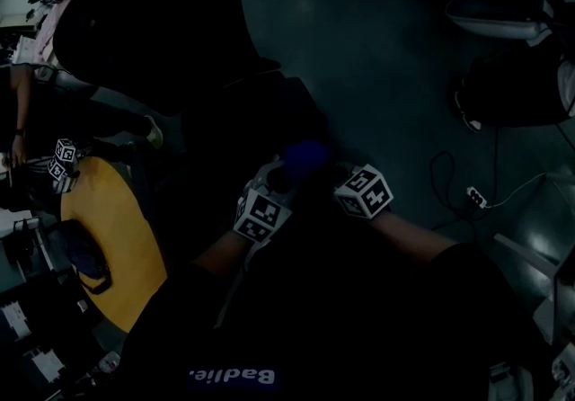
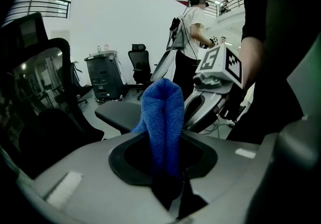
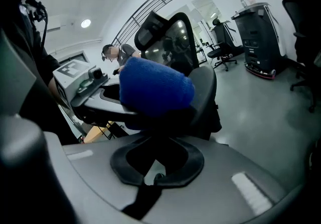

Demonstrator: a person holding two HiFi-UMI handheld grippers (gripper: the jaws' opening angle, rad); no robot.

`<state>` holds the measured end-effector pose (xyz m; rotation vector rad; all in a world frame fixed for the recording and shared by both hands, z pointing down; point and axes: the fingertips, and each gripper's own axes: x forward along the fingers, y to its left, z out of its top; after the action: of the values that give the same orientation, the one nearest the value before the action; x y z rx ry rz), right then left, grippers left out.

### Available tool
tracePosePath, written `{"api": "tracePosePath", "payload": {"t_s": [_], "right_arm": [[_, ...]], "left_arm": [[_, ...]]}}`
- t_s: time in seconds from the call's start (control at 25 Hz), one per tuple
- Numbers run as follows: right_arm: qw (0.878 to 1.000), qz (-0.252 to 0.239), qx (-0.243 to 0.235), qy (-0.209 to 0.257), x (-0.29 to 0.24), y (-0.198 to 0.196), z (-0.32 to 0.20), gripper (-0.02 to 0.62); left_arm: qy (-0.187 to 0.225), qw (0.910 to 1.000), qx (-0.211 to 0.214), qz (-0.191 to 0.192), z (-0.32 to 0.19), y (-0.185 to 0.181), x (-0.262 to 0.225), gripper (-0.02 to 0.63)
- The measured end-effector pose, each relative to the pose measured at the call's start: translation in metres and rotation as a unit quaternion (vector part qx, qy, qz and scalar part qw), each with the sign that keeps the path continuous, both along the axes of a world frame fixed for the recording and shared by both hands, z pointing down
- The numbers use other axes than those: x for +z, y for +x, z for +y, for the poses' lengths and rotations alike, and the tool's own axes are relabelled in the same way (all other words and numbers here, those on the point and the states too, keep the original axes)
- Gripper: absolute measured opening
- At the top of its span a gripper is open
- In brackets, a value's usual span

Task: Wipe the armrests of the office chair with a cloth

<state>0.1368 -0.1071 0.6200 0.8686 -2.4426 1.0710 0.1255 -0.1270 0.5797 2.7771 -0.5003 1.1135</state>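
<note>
A blue cloth [image 1: 305, 156] hangs between my two grippers above the dark floor. In the left gripper view the cloth [image 2: 163, 122] stands folded and upright out of my left gripper [image 2: 168, 168], which is shut on its lower end. My right gripper [image 2: 215, 92] reaches the cloth from the right. In the right gripper view the cloth [image 3: 155, 92] bulges just over my right gripper [image 3: 158, 127], whose dark fingers meet under it. The black office chair [image 1: 153, 22] stands to the upper left, and one armrest pad [image 2: 118, 115] lies just behind the cloth.
A round yellow table [image 1: 108, 237] is at my left. A power strip [image 1: 474, 199] with cables lies on the floor at right, near another dark chair [image 1: 512, 84]. A person [image 2: 193, 42] stands further back, beside a grey cart [image 2: 103, 75].
</note>
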Motion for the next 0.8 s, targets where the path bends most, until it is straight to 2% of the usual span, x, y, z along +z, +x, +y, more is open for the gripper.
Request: {"api": "tracePosePath", "payload": {"t_s": [0.12, 0.4, 0.52, 0.8], "right_arm": [[1.0, -0.001, 0.012, -0.005, 0.002, 0.006, 0.0, 0.005], [0.999, -0.014, 0.032, -0.017, 0.01, 0.016, -0.002, 0.005], [0.999, -0.017, 0.031, -0.018, 0.009, 0.015, -0.002, 0.005], [1.0, -0.015, 0.012, -0.005, -0.002, 0.014, -0.009, 0.005]], "left_arm": [[0.012, 0.9996, -0.013, 0.02, -0.018, -0.005, -0.02, 0.127], [0.081, 0.9935, -0.07, 0.038, -0.119, -0.009, -0.067, 0.127], [0.101, 0.9907, -0.082, 0.04, -0.155, -0.004, -0.08, 0.127], [0.107, 0.9903, -0.085, 0.026, -0.212, 0.02, -0.075, 0.127]]}}
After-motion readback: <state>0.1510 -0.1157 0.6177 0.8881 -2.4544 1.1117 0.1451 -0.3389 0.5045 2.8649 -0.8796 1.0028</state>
